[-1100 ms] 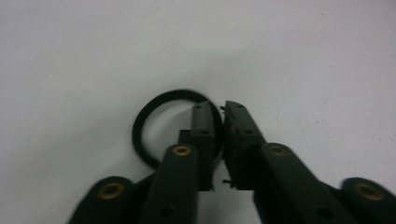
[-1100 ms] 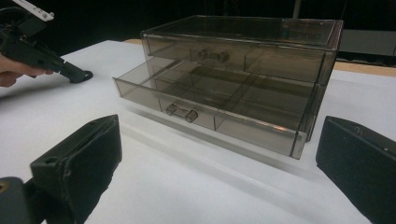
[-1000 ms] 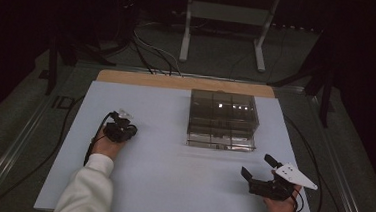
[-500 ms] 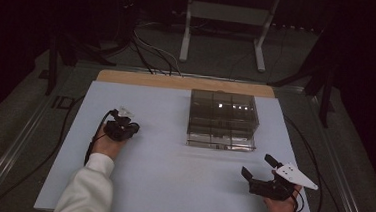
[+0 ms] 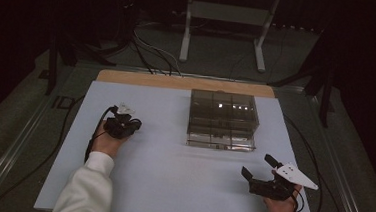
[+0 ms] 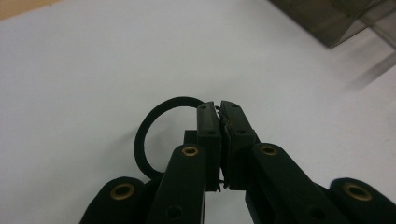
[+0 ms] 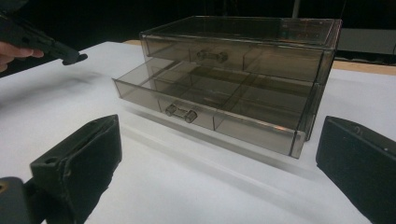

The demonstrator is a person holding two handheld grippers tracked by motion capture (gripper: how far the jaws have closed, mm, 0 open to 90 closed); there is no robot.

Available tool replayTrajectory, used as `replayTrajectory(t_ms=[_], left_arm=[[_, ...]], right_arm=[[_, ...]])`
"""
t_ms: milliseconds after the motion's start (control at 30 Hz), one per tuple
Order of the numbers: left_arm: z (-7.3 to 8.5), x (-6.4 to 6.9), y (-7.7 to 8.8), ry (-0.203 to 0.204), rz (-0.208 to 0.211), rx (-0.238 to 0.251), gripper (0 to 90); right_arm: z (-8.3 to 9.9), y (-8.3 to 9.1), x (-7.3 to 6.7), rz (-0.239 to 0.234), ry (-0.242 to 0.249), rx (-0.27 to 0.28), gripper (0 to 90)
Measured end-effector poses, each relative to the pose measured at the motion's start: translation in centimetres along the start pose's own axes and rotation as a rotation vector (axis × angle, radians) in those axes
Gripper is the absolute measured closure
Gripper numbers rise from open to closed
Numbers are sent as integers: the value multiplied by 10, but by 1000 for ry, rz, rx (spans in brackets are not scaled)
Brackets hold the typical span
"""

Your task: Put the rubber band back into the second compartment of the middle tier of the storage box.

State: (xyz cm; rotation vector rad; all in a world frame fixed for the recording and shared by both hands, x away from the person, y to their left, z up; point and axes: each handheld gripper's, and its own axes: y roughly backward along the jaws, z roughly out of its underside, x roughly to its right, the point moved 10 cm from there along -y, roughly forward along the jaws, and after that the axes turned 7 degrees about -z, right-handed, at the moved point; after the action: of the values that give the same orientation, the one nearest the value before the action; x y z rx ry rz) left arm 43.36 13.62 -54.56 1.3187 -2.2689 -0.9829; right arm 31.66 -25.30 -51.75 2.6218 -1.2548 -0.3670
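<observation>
My left gripper [image 6: 219, 106] is shut on a thin black ring [image 6: 140, 140], which loops out to the left of its jaws just above the white tabletop. From above, that gripper [image 5: 124, 124] sits on the left part of the table, left of a smoky clear drawer box [image 5: 222, 119]. The box's lower drawer [image 7: 210, 100] is pulled out and its compartments look empty. My right gripper [image 5: 256, 164] stands open near the front right, pointing at the box, with nothing between its jaws. The left gripper [image 7: 77, 58] also shows at the far left of the right gripper view.
The white tabletop [image 5: 171, 175] has a wooden strip [image 5: 177, 81] along its far edge. Cables [image 5: 93, 139] trail off the left side. A metal stand [image 5: 227, 18] is on the floor behind the table.
My left gripper has risen a little, still shut on the black ring. The right gripper has stayed where it was.
</observation>
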Motion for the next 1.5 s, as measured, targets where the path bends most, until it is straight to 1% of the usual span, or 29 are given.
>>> replayTrajectory(t_ms=[367, 500, 767, 1067, 1333, 1500], left_arm=[[-15, 7, 9, 1, 20, 42, 884], [-20, 10, 13, -5, 30, 56, 884], [-30, 17, 17, -7, 53, 75, 884], [-39, 25, 21, -18, 80, 90, 884], [-47, 33, 24, -39, 101, 105, 884], [-52, 40, 25, -46, 117, 117, 884]], right_arm=[[0, 0, 0, -1, 0, 1, 9], [0, 0, 0, 0, 0, 2, 9], [0, -1, 0, -1, -2, 0, 9], [0, -1, 0, -2, -4, 0, 10], [0, -1, 0, -2, -3, 0, 9], [0, -1, -1, -3, -3, 0, 9]])
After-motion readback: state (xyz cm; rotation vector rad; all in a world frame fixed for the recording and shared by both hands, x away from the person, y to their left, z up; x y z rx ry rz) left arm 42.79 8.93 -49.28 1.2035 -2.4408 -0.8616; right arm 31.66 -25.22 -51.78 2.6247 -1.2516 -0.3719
